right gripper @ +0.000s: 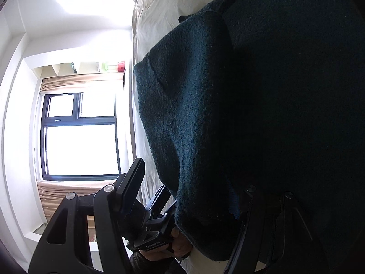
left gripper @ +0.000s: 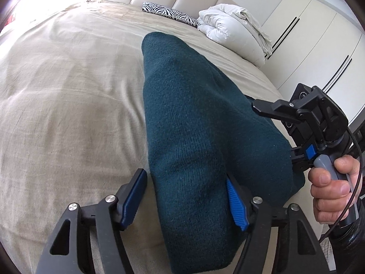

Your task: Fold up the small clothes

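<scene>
Bed (left gripper: pixel 68 91): covered by a beige sheet, filling most of the left wrist view.
Sweater (left gripper: pixel 194 125): dark teal knit, folded into a long strip lying on the bed, running from near to far.
Duvet (left gripper: pixel 230 32): white, bundled at the far right of the bed, beside a zebra-print pillow (left gripper: pixel 168 11).
Left gripper (left gripper: pixel 184 196): jaws wide, straddling the sweater's near end, pads not pressing.
Right gripper (right gripper: pixel 189 182): jaws apart, sweater draped over the right finger; grip unclear.
</scene>
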A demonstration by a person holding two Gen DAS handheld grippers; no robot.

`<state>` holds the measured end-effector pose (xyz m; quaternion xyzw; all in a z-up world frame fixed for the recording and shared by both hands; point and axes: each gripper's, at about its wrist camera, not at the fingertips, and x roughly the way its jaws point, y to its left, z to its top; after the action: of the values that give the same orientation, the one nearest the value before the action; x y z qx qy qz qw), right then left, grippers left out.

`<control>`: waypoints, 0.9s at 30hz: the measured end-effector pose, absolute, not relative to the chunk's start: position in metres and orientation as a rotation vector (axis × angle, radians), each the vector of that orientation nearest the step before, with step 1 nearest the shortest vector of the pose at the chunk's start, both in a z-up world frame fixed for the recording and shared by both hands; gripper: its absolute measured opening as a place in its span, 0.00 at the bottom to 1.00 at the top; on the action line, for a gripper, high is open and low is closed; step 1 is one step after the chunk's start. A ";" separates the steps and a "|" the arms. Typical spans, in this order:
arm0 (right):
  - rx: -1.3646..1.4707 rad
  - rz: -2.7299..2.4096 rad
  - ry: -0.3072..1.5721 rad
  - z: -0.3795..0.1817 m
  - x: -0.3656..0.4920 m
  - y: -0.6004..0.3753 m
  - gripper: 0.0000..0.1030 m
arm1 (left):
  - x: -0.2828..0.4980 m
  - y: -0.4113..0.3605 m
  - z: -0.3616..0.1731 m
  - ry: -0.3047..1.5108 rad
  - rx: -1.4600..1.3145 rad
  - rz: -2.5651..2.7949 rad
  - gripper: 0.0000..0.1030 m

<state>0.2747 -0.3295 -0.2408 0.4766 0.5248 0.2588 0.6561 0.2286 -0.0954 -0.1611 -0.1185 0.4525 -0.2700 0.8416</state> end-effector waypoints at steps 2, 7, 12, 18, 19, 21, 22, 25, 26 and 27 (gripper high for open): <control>1.089 0.584 1.190 -0.242 0.275 -0.326 0.60 | 0.222 -0.094 -0.160 0.951 -0.269 -0.567 0.67; 1.038 0.553 1.218 -0.246 0.289 -0.300 0.35 | 0.213 -0.086 -0.159 0.952 -0.303 -0.561 0.63; 0.968 0.501 1.267 -0.247 0.307 -0.290 0.14 | 0.208 -0.075 -0.153 0.966 -0.329 -0.559 0.63; 0.827 0.465 1.295 -0.196 0.308 -0.267 0.12 | 0.194 -0.064 -0.140 0.951 -0.384 -0.554 0.63; 0.805 0.466 1.290 -0.185 0.310 -0.262 0.12 | 0.191 -0.061 -0.136 0.946 -0.382 -0.554 0.63; 0.782 0.466 1.284 -0.175 0.316 -0.251 0.12 | 0.188 -0.054 -0.130 0.947 -0.394 -0.556 0.63; 0.777 0.467 1.282 -0.170 0.320 -0.245 0.12 | 0.187 -0.051 -0.128 0.948 -0.405 -0.559 0.62; 0.775 0.461 1.277 -0.161 0.322 -0.242 0.12 | 0.182 -0.044 -0.119 0.949 -0.427 -0.573 0.62; 0.773 0.455 1.270 -0.158 0.321 -0.255 0.12 | 0.181 -0.043 -0.116 0.947 -0.427 -0.575 0.61; 0.770 0.444 1.263 -0.154 0.320 -0.263 0.12 | 0.180 -0.042 -0.113 0.946 -0.423 -0.574 0.61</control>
<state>0.3196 -0.2630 -0.1541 0.3480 0.5705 0.2006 0.7164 0.1804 -0.0423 -0.1126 -0.1995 0.4458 -0.2706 0.8296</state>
